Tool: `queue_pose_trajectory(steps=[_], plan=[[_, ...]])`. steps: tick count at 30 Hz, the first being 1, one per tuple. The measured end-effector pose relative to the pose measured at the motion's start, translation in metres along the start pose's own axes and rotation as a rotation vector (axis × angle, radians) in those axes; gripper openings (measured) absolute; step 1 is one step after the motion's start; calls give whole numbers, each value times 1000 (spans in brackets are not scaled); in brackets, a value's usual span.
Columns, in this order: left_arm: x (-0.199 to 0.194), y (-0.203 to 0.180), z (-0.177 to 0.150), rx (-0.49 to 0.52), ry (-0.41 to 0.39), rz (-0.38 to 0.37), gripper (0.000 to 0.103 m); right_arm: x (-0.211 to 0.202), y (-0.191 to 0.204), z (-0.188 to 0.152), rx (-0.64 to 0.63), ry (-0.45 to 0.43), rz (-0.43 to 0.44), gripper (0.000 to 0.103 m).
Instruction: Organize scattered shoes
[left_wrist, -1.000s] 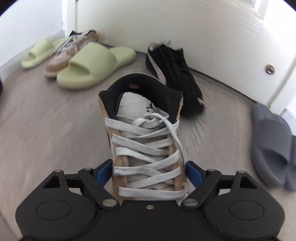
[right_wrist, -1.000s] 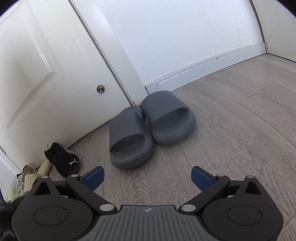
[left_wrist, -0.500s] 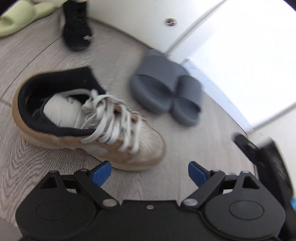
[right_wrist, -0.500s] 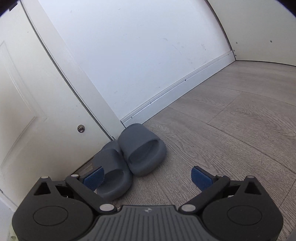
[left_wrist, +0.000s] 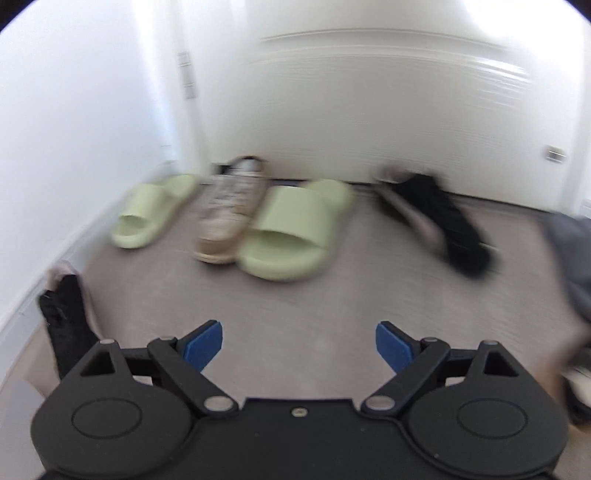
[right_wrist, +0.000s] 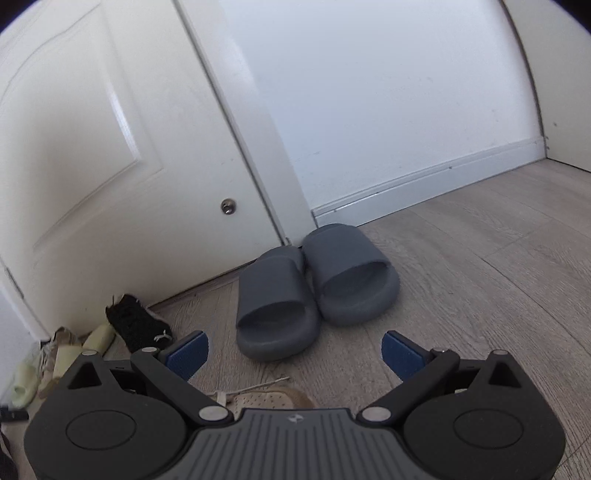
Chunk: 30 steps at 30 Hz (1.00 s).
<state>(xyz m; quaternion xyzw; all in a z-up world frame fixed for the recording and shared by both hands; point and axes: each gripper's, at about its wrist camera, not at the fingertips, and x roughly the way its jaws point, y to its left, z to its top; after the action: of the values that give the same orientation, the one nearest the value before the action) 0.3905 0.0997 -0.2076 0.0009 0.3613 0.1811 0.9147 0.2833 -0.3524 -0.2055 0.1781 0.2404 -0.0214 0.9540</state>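
Note:
The left wrist view is blurred. My left gripper (left_wrist: 299, 345) is open and empty above the floor. Ahead of it by the door lie two pale green slides (left_wrist: 291, 230) (left_wrist: 151, 210) with a tan sneaker (left_wrist: 229, 214) between them, and a black sneaker (left_wrist: 439, 221) to the right. A second black sneaker (left_wrist: 68, 325) lies at the near left. My right gripper (right_wrist: 293, 354) is open and empty; the toe of a tan sneaker (right_wrist: 269, 397) shows just under it. Two grey slides (right_wrist: 277, 299) (right_wrist: 351, 273) sit side by side ahead.
A white door (right_wrist: 110, 147) with a small round fitting (right_wrist: 228, 206) and a white wall with baseboard (right_wrist: 424, 184) back the shoes. Wood-look floor (right_wrist: 480, 277) stretches to the right. A dark grey shape (left_wrist: 569, 258) lies at the left view's right edge.
My left gripper let go of the tan sneaker, set it on the floor, and swung left toward the green slides. My right gripper turned back so the grey slides sit centred ahead.

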Motion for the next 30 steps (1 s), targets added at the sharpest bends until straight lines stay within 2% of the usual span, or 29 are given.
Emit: queue_pose_trajectory(steps=[3,6,11,12,13,16,17,19,24,30], plan=[[58,33,28,-85,10,-5,91,11,24,-9,-51,48,43,100],[113,47,57,-93,28,-28,90,23,39,-14,-61,77,65,100],[190,36,94,28,24,-20,90,43,54,-20,-96,127,62,100],[205,36,98,36,40,-16,99,46,55,-22,-103,137,59,100],[220,37,100,40,58,-18,102,49,55,-22,-107,144,57,100],[248,58,103,-67,114,-153,103,52,53,-22,-108,143,62,100],[256,70,100,-139,147,-192,103,53,52,-22,-110,142,62,100],[258,78,92,-194,157,-207,101,53,49,-22,-103,143,65,100],[231,79,69,-201,156,-141,99,46,45,-21,-92,123,59,100],[166,91,24,-257,258,-79,98,33,38,-13,-66,72,77,100]])
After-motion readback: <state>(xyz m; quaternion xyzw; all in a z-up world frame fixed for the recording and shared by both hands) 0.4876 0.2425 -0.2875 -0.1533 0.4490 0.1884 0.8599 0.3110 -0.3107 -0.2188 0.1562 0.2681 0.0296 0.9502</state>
